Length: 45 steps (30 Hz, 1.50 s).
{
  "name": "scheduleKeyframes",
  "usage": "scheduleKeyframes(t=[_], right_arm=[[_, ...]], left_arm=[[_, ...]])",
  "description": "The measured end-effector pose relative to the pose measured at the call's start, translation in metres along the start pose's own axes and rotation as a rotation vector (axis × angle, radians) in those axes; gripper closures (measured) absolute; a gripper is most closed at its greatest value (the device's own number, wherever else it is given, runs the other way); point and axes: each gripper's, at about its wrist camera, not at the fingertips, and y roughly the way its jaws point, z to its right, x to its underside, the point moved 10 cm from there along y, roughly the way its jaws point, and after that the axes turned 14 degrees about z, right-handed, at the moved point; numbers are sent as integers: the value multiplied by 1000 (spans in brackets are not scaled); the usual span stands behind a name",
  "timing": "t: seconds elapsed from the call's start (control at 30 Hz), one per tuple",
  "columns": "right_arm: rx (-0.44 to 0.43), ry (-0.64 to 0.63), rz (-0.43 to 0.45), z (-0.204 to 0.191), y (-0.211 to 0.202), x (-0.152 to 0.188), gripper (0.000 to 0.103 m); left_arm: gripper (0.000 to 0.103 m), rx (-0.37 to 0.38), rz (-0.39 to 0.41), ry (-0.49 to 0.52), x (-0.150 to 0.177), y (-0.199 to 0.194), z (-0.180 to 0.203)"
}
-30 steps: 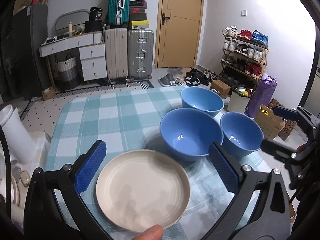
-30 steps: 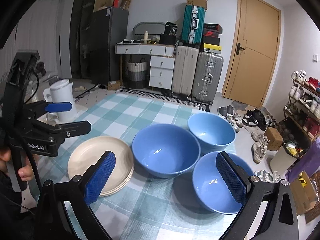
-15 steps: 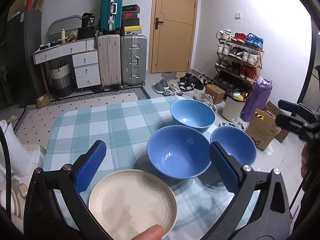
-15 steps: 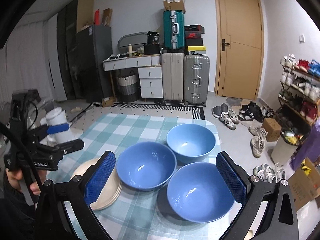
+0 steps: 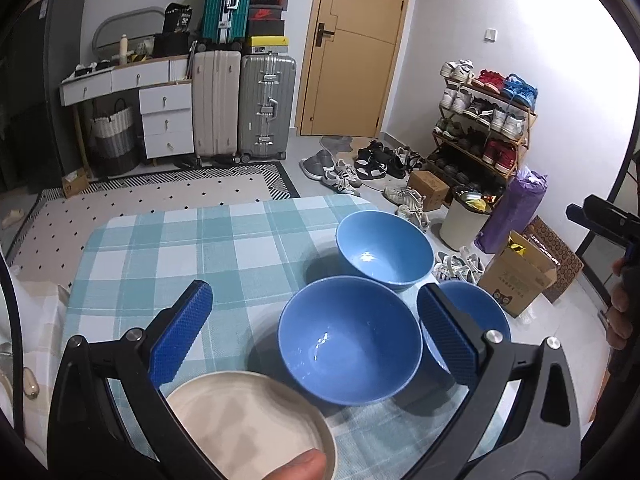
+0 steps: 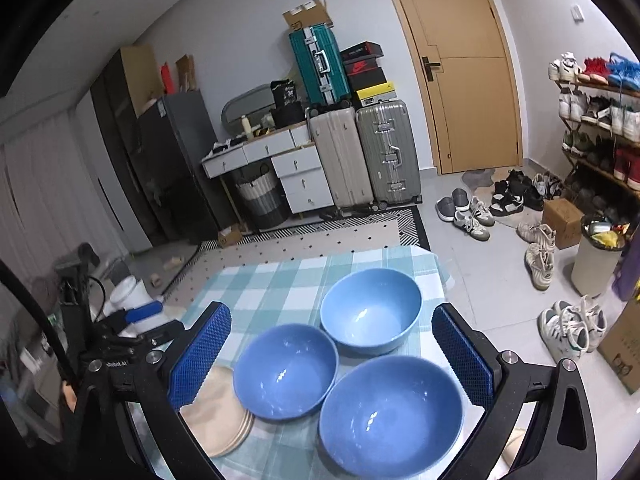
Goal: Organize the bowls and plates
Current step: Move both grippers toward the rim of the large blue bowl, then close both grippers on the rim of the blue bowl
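Note:
Three blue bowls stand close together on the checked tablecloth point(image 5: 180, 248): a middle bowl point(image 5: 348, 344), a far bowl point(image 5: 384, 248) and a right bowl point(image 5: 484, 320) that one finger partly hides. A cream plate point(image 5: 244, 420) lies at the near left. My left gripper point(image 5: 316, 332) hangs open above the plate and middle bowl, holding nothing. In the right wrist view the near bowl point(image 6: 390, 412), left bowl point(image 6: 286, 370) and far bowl point(image 6: 370, 312) lie under my open, empty right gripper point(image 6: 332, 352). The cream plates point(image 6: 218, 420) look stacked there.
A white jug point(image 6: 132, 292) stands off the table's left side. Past the right edge are a bin point(image 5: 464, 220), a cardboard box point(image 5: 516, 276) and a shoe rack point(image 5: 484, 120). Suitcases point(image 5: 244, 104) and a door stand at the back.
Both grippers have risen and drawn back from the table, so bowls and plate sit lower in each view. Both stayed open. No dish has moved.

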Motion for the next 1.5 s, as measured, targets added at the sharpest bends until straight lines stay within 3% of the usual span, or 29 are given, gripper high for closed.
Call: scheduleKeyframes(t=[0.27, 0.47, 1.33, 1.5], right_arm=[[25, 13, -18, 33, 23, -16, 1], [51, 42, -55, 58, 49, -10, 1], [143, 28, -239, 103, 166, 62, 1], [159, 30, -278, 112, 186, 79, 6]], left_arm=[[1, -17, -32, -4, -6, 54, 0], [1, -22, -64, 1, -1, 94, 4], [1, -54, -211, 11, 35, 231, -3], [1, -48, -237, 9, 45, 250, 0]])
